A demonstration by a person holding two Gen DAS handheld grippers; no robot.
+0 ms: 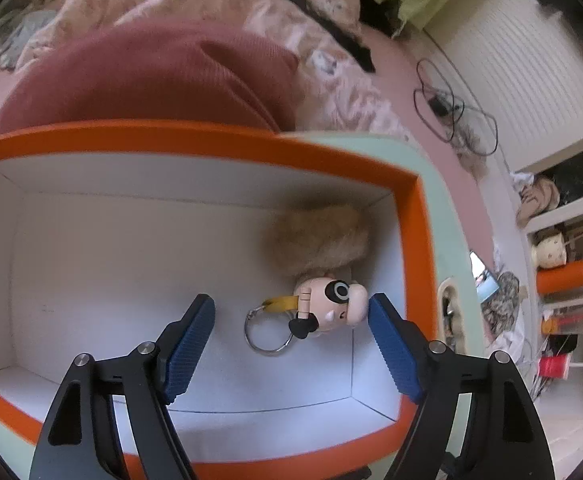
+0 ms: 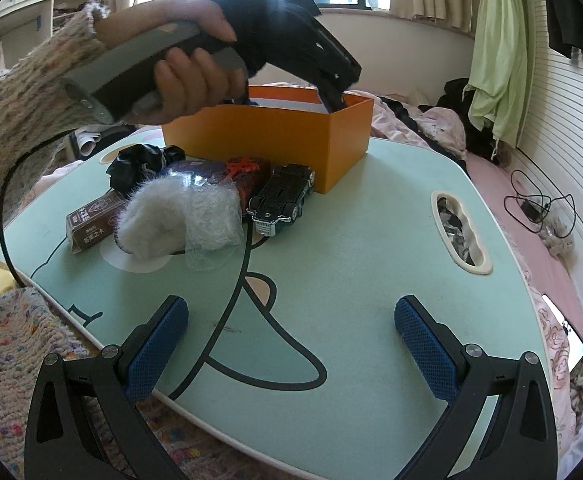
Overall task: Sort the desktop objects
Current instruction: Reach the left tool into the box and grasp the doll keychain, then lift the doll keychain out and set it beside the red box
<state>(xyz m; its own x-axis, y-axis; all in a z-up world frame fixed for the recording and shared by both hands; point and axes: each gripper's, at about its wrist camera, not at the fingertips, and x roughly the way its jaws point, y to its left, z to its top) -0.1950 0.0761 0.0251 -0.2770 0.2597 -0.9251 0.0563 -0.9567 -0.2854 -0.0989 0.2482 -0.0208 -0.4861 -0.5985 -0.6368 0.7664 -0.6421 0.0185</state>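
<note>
Both tongs stood wide with nothing between their pads: my left gripper (image 1: 291, 312) was dipped into the orange box (image 1: 195, 140), my right gripper (image 2: 291, 324) hung over the bare near part of the green table (image 2: 371, 240). On the box floor lay the keychain (image 1: 331, 308), a little figure head with a furry tail and a ring, close to the right wall and just beside my right pad, apparently free of it. I judged the drop done, so the thing to do well was to lift the left tongs straight up, jaws kept wide, so no pad caught the ring or dragged the fur back out. What was left to sort sat in a heap in front of the box: a toy car (image 2: 283, 200) nearest it, a white fluffy ball (image 2: 155, 220) with some clear wrap touching it, a card pack (image 2: 91, 220), a black scrunchie (image 2: 143, 164), and a red thing I couldn't make out. My left hand (image 2: 187, 84) and its cable hung over that heap, so the right tongs would have to come in low from the near side, minding the cable.
</note>
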